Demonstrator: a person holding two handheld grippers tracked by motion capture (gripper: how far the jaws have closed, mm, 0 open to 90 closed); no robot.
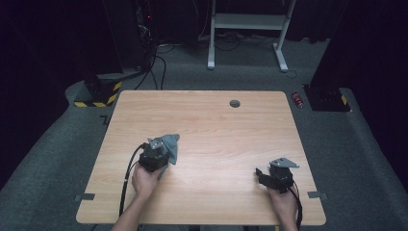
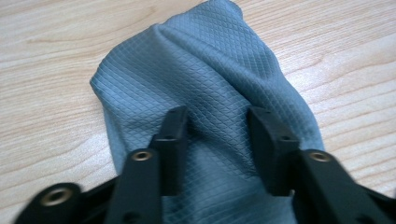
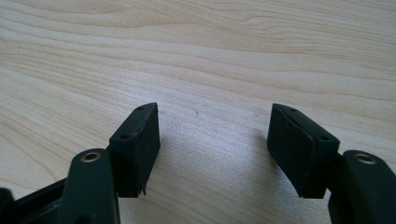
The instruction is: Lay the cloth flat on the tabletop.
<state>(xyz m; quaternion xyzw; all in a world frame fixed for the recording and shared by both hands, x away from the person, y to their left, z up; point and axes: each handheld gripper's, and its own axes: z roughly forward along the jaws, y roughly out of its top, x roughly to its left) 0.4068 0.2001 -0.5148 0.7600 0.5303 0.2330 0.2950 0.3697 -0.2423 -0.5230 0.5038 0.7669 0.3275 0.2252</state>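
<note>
The grey-blue waffle-textured cloth (image 2: 205,84) lies bunched on the light wooden desk (image 1: 221,139), at about nine o'clock from the desk's middle. In the high view most of this cloth (image 1: 169,146) is hidden under the left hand-held gripper (image 1: 159,153) and its grey three-cornered plate, so its full outline cannot be made out there. In the left gripper view the cloth's near end is cut off by the lower frame edge and by the black jaw arms. The left hand-held gripper (image 2: 217,128) stands about half open, its jaws astride a raised fold of the cloth; whether the pads (image 2: 175,135) already press the fabric is hard to tell, though they sit down on the cloth.

The right hand-held gripper (image 1: 263,174) rests low over the desk at about four o'clock from its middle, well apart from the cloth. In its own view the right hand-held gripper (image 3: 215,149) is wide open with bare wood grain between the jaws and nothing held.

From the cloth towards twelve and three o'clock the desk top is open as far as the small round grey grommet (image 1: 235,103) near the far edge. The left desk edge lies near the cloth at nine o'clock.
</note>
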